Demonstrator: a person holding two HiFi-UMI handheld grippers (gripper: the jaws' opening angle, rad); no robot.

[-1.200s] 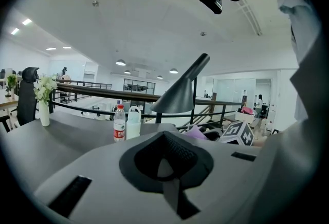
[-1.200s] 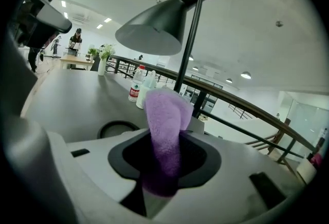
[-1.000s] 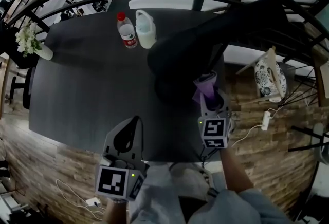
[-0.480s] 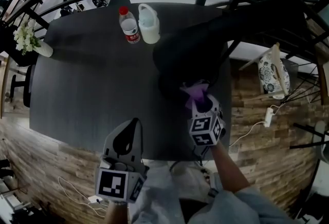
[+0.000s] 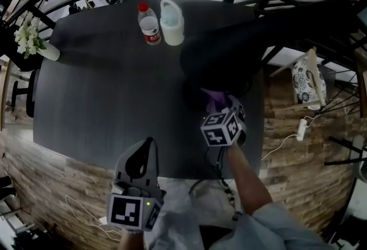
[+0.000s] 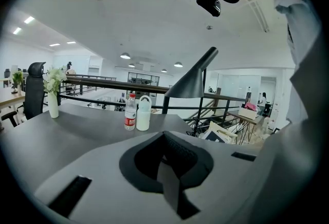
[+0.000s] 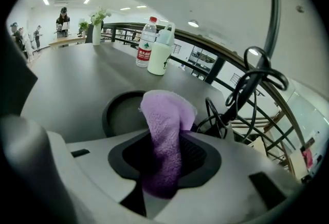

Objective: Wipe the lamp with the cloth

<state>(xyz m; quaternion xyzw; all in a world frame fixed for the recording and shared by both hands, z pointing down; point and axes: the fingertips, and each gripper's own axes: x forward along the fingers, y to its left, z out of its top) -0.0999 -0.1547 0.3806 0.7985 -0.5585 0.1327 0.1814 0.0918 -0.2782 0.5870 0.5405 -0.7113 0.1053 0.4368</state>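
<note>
Cloth: purple, clamped in my right gripper, folded end sticking up past the jaws.
Lamp: black, at the worktop right side; cloth was just beside its round base, under the shade.
Left gripper: jaws together on nothing, at the worktop's near edge.

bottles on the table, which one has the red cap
The clear water bottle with the red label, on the left in the head view; the white jug beside it has a handle.
</note>
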